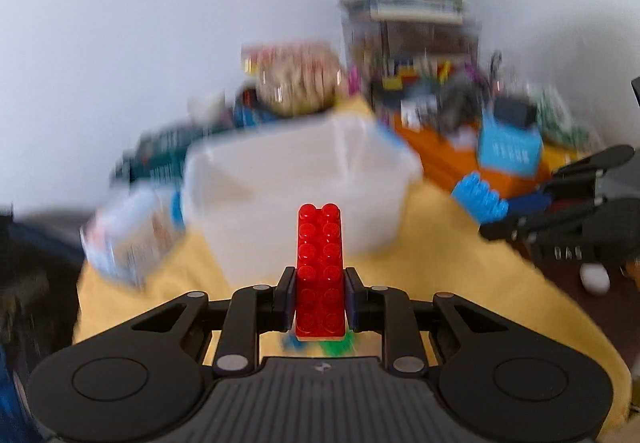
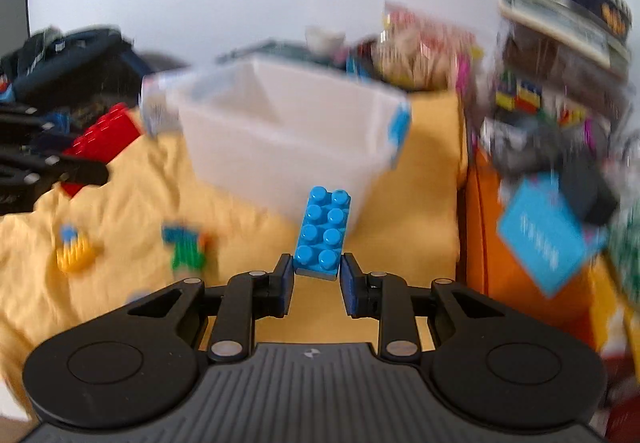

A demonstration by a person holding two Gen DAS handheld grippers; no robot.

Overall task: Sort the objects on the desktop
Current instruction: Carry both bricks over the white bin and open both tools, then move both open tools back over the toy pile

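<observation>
My left gripper [image 1: 319,299] is shut on a long red brick [image 1: 320,267] and holds it above the yellow cloth [image 1: 460,263], just short of the white plastic bin [image 1: 296,179]. My right gripper [image 2: 316,275] is shut on the near end of a blue brick [image 2: 323,233], also in front of the white bin [image 2: 288,135]. Each gripper shows in the other's view: the right one with its blue brick [image 1: 480,197] at the right, the left one with its red brick [image 2: 104,137] at the left.
Small toy pieces lie on the cloth: a yellow one [image 2: 74,249] and a green and blue one [image 2: 186,247]. An orange box [image 2: 516,259] with clutter, a snack bag [image 2: 424,51] and a stacked tin [image 2: 568,7] stand behind and to the right. Both views are motion-blurred.
</observation>
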